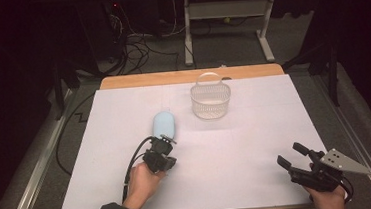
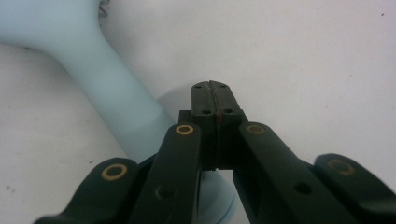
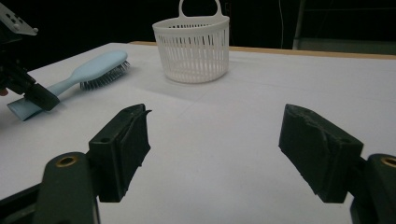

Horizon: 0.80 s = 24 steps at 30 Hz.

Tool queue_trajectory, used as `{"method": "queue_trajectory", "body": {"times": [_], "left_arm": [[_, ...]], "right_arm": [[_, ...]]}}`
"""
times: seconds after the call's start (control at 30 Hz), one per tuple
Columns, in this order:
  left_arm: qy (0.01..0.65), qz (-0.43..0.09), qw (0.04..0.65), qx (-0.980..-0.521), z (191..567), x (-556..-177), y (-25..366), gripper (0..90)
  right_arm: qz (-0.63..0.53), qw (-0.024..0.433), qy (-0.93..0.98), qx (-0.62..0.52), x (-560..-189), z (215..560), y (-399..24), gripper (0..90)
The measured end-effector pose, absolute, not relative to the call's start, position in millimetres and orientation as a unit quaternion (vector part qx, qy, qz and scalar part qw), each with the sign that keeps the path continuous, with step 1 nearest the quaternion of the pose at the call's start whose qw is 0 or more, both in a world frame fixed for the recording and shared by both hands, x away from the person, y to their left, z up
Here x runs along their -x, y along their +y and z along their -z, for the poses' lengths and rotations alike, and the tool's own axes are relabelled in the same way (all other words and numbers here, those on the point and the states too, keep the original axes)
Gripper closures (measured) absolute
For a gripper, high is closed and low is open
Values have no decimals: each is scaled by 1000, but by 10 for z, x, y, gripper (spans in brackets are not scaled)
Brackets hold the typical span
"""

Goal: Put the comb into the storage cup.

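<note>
the pale blue hairbrush [image 1: 164,124] lies flat on the white table [image 1: 237,145], bristles down, its head toward the far edge and its handle running back toward the person, so the long axis points roughly from the left hand [image 1: 142,183] up toward the white basket [image 1: 211,101]. the left gripper [image 2: 215,100] sits right at the handle's near end; in the left gripper view its fingers are pressed together with nothing between them, and the handle passes just beside and under them, to their left. so the fingers must open and shift sideways over the handle before any grasp, a judgement from this layout. the right gripper [image 3: 215,154] rests well apart at the table's near right corner, fingers wide and empty, facing the basket.
</note>
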<state>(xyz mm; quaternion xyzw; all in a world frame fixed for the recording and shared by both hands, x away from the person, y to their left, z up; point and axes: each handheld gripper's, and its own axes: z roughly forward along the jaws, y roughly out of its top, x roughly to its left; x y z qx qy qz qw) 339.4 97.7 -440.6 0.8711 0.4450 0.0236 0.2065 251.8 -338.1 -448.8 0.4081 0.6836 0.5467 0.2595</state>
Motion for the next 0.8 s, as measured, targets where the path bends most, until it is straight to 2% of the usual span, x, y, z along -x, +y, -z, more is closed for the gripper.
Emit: {"method": "queue_trajectory", "body": {"times": [0.8], "left_arm": [[463, -38, 199, -863, 4460, -3303, 1222, 885]], "right_arm": [[-546, 260, 685, -407, -2520, 4489, -3379, 247]]}}
